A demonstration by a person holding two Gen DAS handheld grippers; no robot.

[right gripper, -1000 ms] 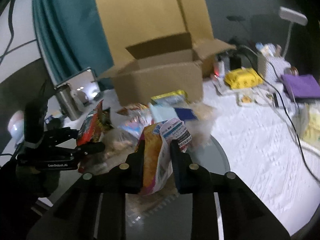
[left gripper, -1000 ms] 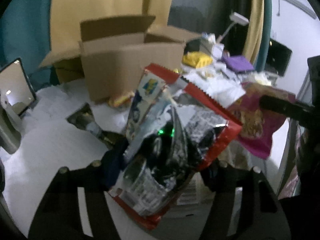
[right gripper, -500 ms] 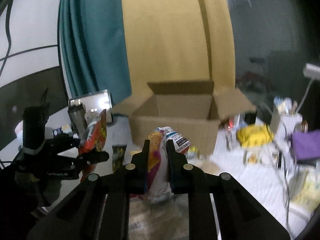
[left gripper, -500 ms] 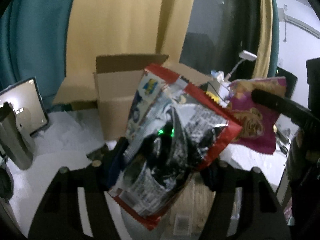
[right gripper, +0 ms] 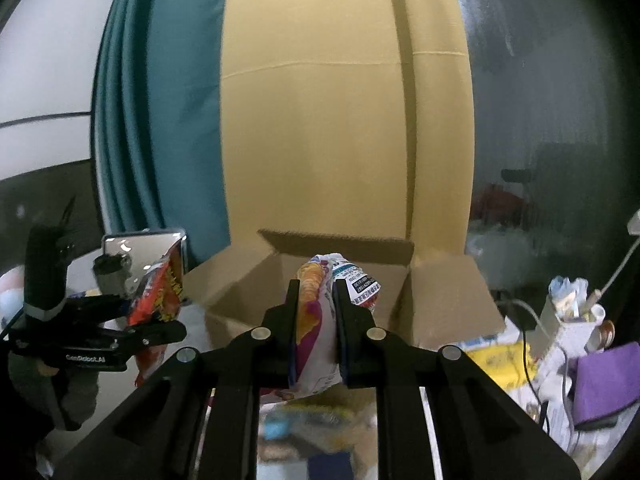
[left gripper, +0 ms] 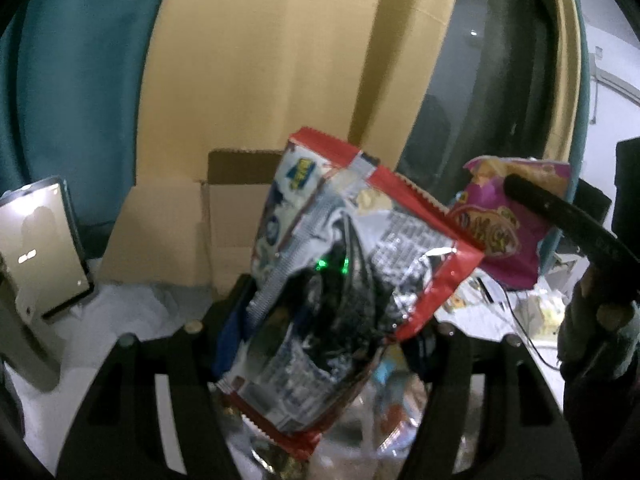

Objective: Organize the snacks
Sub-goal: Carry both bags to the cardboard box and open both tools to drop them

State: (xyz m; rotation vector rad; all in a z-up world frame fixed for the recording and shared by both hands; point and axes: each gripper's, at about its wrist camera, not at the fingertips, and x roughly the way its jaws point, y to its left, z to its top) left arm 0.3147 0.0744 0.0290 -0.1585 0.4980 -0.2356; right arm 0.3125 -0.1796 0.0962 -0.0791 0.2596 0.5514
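Note:
My left gripper (left gripper: 332,300) is shut on a red-edged silver snack bag (left gripper: 344,280) and holds it up in front of the open cardboard box (left gripper: 168,236). My right gripper (right gripper: 314,296) is shut on a magenta and orange snack bag (right gripper: 316,344), raised before the same box (right gripper: 440,300). In the left wrist view the magenta bag (left gripper: 508,228) hangs from the right gripper at the right. In the right wrist view the left gripper (right gripper: 120,320) holds the red bag (right gripper: 160,292) at the left.
More snack packets (right gripper: 312,424) lie blurred on the table below. A mirror (left gripper: 44,248) stands left. A yellow packet (right gripper: 496,360), purple cloth (right gripper: 604,380), cables and a white holder (right gripper: 568,320) crowd the right. Teal and yellow curtains hang behind.
Both grippers have lifted their bags up from the table and tilted upward toward the box. The snack pile has dropped to the bottom of both views.

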